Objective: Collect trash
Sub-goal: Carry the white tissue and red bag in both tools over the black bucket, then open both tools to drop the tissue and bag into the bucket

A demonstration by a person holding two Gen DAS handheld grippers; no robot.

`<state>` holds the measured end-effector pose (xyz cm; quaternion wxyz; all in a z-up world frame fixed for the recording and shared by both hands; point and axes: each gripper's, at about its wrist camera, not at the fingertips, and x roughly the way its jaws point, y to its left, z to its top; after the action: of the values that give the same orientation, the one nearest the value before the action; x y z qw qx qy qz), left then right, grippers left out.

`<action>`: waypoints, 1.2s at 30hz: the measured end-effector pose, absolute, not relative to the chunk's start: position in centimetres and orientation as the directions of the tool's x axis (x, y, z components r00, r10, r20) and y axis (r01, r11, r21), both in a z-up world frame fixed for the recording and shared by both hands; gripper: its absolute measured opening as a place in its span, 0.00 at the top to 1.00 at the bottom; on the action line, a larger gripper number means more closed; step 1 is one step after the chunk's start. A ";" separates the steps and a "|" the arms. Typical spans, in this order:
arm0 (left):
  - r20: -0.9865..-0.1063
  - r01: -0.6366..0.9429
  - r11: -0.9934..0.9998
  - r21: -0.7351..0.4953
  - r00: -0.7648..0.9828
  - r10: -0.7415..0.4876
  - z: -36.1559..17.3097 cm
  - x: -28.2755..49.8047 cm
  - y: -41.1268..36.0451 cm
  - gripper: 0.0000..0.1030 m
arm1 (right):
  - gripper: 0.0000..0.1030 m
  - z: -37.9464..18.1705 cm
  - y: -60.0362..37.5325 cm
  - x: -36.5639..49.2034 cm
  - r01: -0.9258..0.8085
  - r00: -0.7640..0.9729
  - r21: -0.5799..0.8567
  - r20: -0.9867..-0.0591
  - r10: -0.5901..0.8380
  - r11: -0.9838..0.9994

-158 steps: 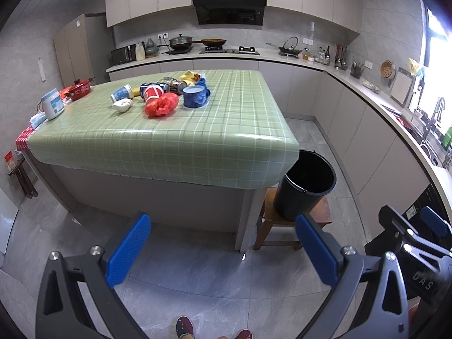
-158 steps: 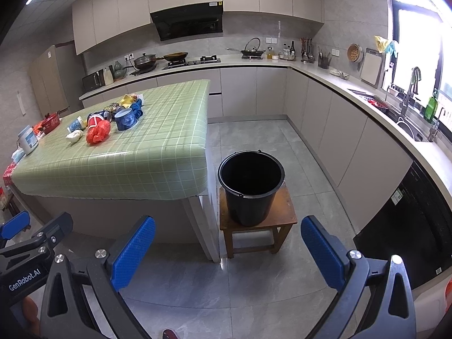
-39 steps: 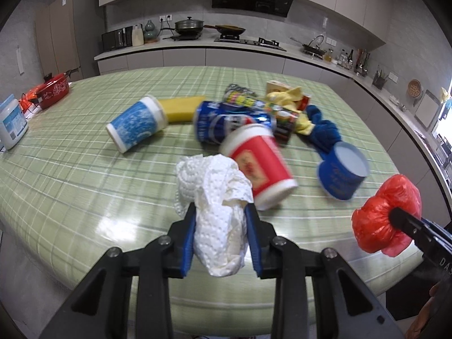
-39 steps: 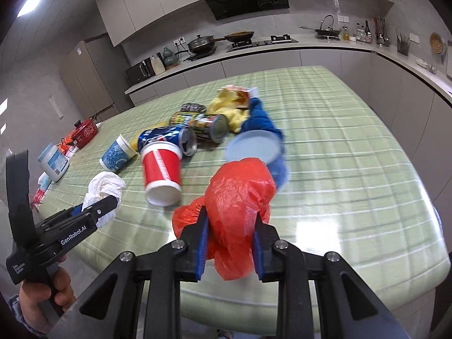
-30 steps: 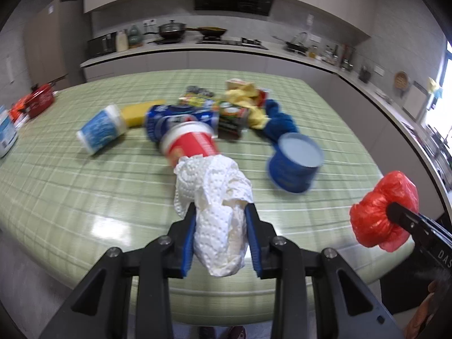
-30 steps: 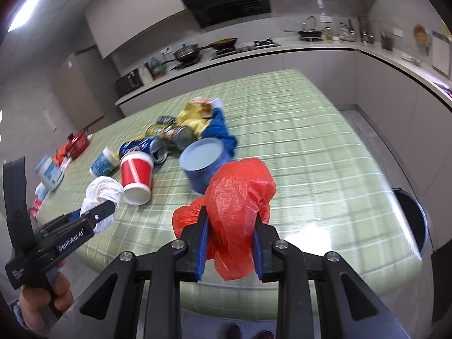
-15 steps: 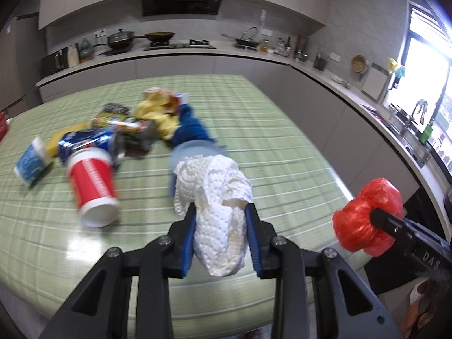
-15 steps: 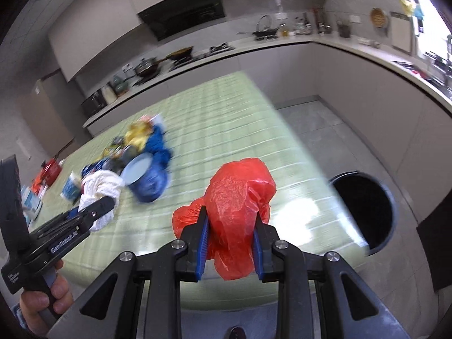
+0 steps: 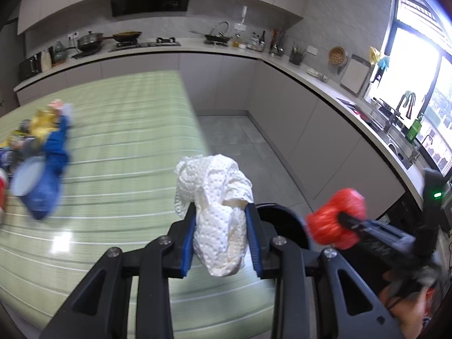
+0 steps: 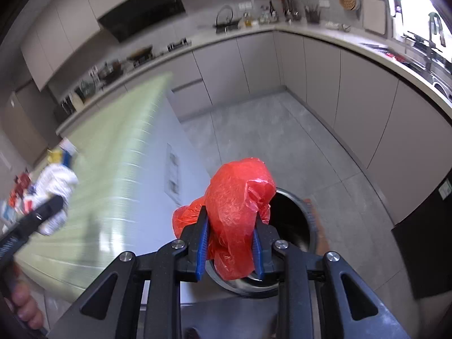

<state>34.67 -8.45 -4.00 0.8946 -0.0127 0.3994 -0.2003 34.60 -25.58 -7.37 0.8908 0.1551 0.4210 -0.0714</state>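
Left wrist view: the left gripper [image 9: 221,238] is clamped on a crumpled paper towel [image 9: 216,212], which half a second ago hung over the middle of the table [image 9: 118,147] and now sits at the table's near corner, with the dark rim of the bin [image 9: 285,216] showing just behind it. The remaining litter, a blue cup [image 9: 29,186], a blue cloth [image 9: 56,144] and a yellow wrapper [image 9: 43,118] among it, has slid to the far left edge of the frame, blurred by the swing. To the right, the right gripper [image 9: 343,217] is pinched on a red bag [image 9: 337,219], out beyond the table edge.

Right wrist view: the right gripper [image 10: 230,244] holds the red bag [image 10: 238,209] tight between its blue pads [image 10: 202,243], now directly before the mouth of the bin [image 10: 296,214]; half a second back the bin lay well off to the right. The paper towel [image 10: 55,189] trails at far left over the table [image 10: 118,152].

The swing from pile to bin looks nearly complete: the bag seems about placed for release, the towel has a little farther to travel, and most of the trash waits on the table.

No writing can be read in either view; the lettering on the gripper bodies is smeared by motion.
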 end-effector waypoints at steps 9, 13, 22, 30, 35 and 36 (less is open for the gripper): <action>-0.765 0.316 0.934 -0.169 0.556 -0.326 -7.1 35.8 -16.0 0.67 | 0.70 -14.6 -31.0 37.6 0.170 0.516 0.197 -0.852 0.083 0.966; -0.781 0.297 0.942 -0.159 0.545 -0.304 -8.7 36.1 -17.7 0.67 | 0.59 -16.6 -32.0 38.3 0.147 0.486 0.206 -0.867 0.110 0.967; -0.848 0.252 0.958 -0.138 0.469 -0.246 -13.1 36.8 -20.7 0.50 | 0.37 -16.5 -33.9 38.2 0.157 0.529 0.225 -0.841 0.111 0.962; -0.876 0.274 0.954 -0.117 0.425 -0.229 -12.6 36.6 -22.0 0.30 | 0.37 -13.5 -35.8 37.2 0.201 0.580 0.235 -0.811 0.078 0.951; -0.851 0.274 0.952 -0.133 0.461 -0.252 -10.0 36.0 -21.9 0.30 | 0.37 -12.3 -35.5 36.8 0.209 0.596 0.226 -0.801 0.059 0.951; -0.846 0.279 0.951 -0.136 0.466 -0.258 -9.4 36.2 -22.4 0.30 | 0.37 -11.9 -35.4 36.7 0.214 0.600 0.230 -0.798 0.058 0.949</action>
<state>36.21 -22.41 -9.44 0.8561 0.0105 0.4924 -0.1567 36.72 -35.42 -11.92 0.8813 0.1528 0.4450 -0.0442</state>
